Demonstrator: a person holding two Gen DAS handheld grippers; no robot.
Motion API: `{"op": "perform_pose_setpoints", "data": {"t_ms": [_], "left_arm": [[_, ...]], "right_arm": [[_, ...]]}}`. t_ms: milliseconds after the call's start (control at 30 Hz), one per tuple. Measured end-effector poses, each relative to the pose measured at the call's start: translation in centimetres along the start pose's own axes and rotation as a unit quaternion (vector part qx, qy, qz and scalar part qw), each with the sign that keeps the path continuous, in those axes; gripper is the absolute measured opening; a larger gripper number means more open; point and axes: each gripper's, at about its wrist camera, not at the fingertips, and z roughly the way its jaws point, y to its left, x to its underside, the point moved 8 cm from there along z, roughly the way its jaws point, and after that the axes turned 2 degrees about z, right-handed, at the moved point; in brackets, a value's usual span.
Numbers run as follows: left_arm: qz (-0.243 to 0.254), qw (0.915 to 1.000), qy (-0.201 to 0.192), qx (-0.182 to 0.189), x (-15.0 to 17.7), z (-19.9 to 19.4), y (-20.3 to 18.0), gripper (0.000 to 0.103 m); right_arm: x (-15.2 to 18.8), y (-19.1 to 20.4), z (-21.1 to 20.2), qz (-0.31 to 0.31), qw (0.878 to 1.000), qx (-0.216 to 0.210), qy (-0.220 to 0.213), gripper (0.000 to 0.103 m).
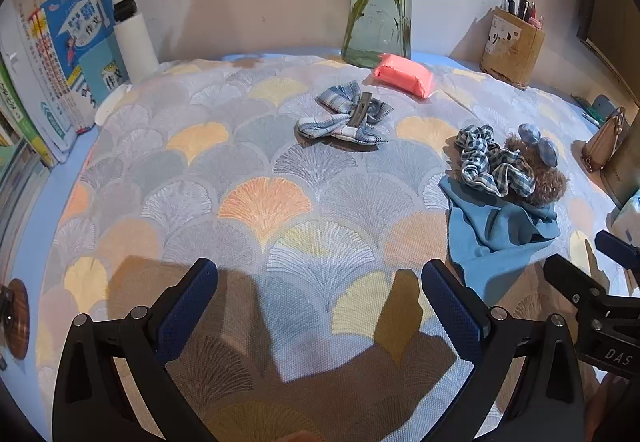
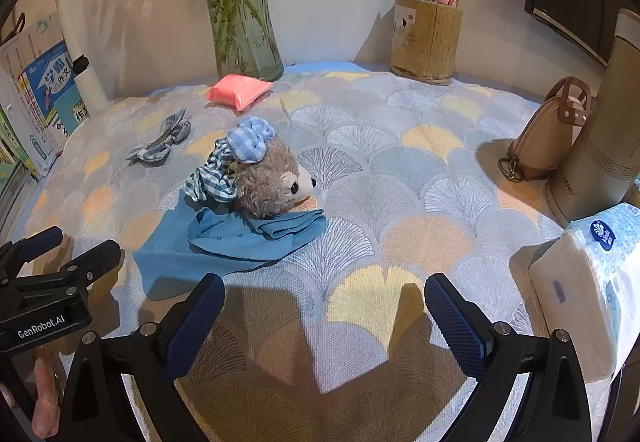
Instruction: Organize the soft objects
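While empty above the cloth [image 1: 256,202], both grippers' jaws wide, plush bear [image 2: 272,182] beyond.

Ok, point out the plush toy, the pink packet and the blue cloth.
plush toy [image 2: 272,182]: right wrist view, on its furry head.
pink packet [image 2: 239,89]: right wrist view, on its top face.
blue cloth [image 2: 224,238]: right wrist view, on its crumpled middle.

Fan-patterned tablecloth [image 2: 400,178] carries blue cloth [image 2: 224,242], bow [image 1: 346,118], pink pack [image 2: 238,90].
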Motion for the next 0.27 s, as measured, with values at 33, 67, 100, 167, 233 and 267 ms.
{"op": "perform_pose_setpoints", "data": {"t_ms": [33,67,100,167,233,267], "left_arm": [[-0.002,1.0,0.005,0.005,0.0,0.2,0.0,0.102],[-0.006,0.9998,0.016,0.008,0.1,0.5,0.1,0.102],[-0.01,0.9997,0.022,0.008,0.1,0.8,0.3,0.101],[-0.02,0.9997,0.012,-0.001,-0.1,0.6,0.8,0.101],[-0.023,0.9995,0.022,-0.01,0.1,0.9,1.0,0.101],[-0.019,0.9995,0.022,-0.016,0.1,0.9,0.9,0.101]], "right_arm": [[0.1,0.0,0.1,-0.001,1.0,0.001,0.004,0.1],[0.1,0.1,0.2,0.0,1.0,0.002,0.006,0.1],[0.2,0.1,0.3,0.0,1.0,0.002,0.009,0.1],[0.2,0.1,0.3,0.0,1.0,0.003,0.01,0.1],[0.2,0.0,0.3,0.001,1.0,0.005,0.012,0.101],[0.3,-0.1,0.5,0.003,1.0,0.006,0.018,0.103]]}}
